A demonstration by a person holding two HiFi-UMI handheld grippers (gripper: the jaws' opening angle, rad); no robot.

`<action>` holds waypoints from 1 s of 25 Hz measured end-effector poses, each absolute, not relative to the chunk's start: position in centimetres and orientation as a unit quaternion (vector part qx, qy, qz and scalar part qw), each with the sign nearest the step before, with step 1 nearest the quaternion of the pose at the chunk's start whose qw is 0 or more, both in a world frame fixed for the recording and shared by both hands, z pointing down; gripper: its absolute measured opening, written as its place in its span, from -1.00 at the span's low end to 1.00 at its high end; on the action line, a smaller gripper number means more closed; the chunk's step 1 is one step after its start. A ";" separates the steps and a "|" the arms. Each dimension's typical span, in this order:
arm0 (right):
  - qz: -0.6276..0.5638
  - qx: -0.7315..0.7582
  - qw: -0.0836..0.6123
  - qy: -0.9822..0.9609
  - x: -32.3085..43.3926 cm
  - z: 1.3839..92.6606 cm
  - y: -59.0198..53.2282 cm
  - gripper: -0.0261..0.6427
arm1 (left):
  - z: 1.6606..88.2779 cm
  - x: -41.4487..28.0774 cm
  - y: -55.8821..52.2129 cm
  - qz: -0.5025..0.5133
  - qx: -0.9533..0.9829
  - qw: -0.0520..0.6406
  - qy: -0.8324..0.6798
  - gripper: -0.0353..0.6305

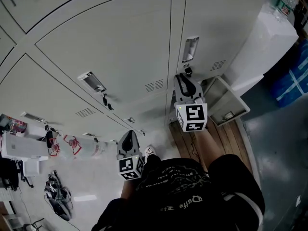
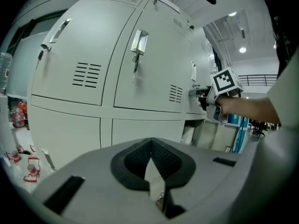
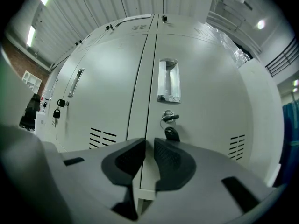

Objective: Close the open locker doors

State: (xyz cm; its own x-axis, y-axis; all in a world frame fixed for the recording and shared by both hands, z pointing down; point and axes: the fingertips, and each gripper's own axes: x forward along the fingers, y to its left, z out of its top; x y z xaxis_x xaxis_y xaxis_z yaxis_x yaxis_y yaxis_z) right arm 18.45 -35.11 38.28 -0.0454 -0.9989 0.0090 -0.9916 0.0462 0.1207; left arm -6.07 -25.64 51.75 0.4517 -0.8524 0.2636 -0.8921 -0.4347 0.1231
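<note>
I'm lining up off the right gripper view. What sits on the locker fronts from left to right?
padlock → long door handle → left vent slots → recessed handle → right vent slots

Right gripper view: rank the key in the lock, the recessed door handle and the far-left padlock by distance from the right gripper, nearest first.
1. Key in the lock: just above the right gripper, on the right-hand locker door.
2. Recessed door handle: higher on the same door.
3. Padlock: far left of the view.
</note>
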 end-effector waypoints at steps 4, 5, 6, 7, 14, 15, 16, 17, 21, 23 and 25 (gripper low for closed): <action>-0.034 0.682 0.044 -0.729 18.4 38.3 -35.1 -0.75 | 52.0 -6.3 -25.7 0.084 0.841 0.125 -0.519 -0.87; -0.031 0.680 0.044 -0.731 18.4 38.3 -35.2 -0.75 | 52.0 -6.2 -25.8 0.084 0.843 0.125 -0.517 -0.87; -0.028 0.677 0.043 -0.734 18.4 38.3 -35.1 -0.75 | 52.0 -6.0 -25.8 0.083 0.844 0.126 -0.515 -0.87; -0.025 0.673 0.042 -0.738 18.3 38.3 -35.1 -0.75 | 52.1 -5.8 -25.7 0.083 0.846 0.126 -0.512 -0.87; 0.008 0.648 0.029 -0.761 17.6 39.6 -33.3 -0.57 | 52.1 -3.2 -24.7 0.084 0.863 0.129 -0.480 -0.87; 0.010 0.647 0.027 -0.762 17.7 39.8 -32.9 -0.57 | 52.1 -2.9 -24.5 0.085 0.866 0.129 -0.476 -0.87; 0.012 0.646 0.027 -0.763 17.7 40.0 -32.5 -0.57 | 52.1 -2.6 -24.4 0.086 0.867 0.130 -0.473 -0.87; 0.013 0.645 0.027 -0.763 17.8 40.2 -32.1 -0.57 | 52.1 -2.3 -24.2 0.086 0.869 0.131 -0.470 -0.87; 0.013 0.652 0.030 -0.758 19.2 40.3 -30.4 -0.57 | 52.1 -0.7 -23.3 0.087 0.876 0.131 -0.456 -0.87; 0.017 0.656 0.031 -0.754 20.3 40.6 -29.2 -0.57 | 52.1 0.2 -22.8 0.086 0.880 0.131 -0.449 -0.87; 0.023 0.662 0.033 -0.748 21.5 41.1 -27.9 -0.57 | 52.1 1.2 -22.2 0.087 0.884 0.130 -0.441 -0.87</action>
State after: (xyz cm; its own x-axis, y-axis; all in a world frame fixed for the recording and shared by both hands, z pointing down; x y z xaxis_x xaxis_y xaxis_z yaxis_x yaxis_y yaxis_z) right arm 21.49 -27.92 41.10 -0.1214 -0.9894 0.0803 -0.9924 0.1225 0.0087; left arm 1.19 -22.17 52.07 0.5958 -0.7568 0.2688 -0.8022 -0.5772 0.1530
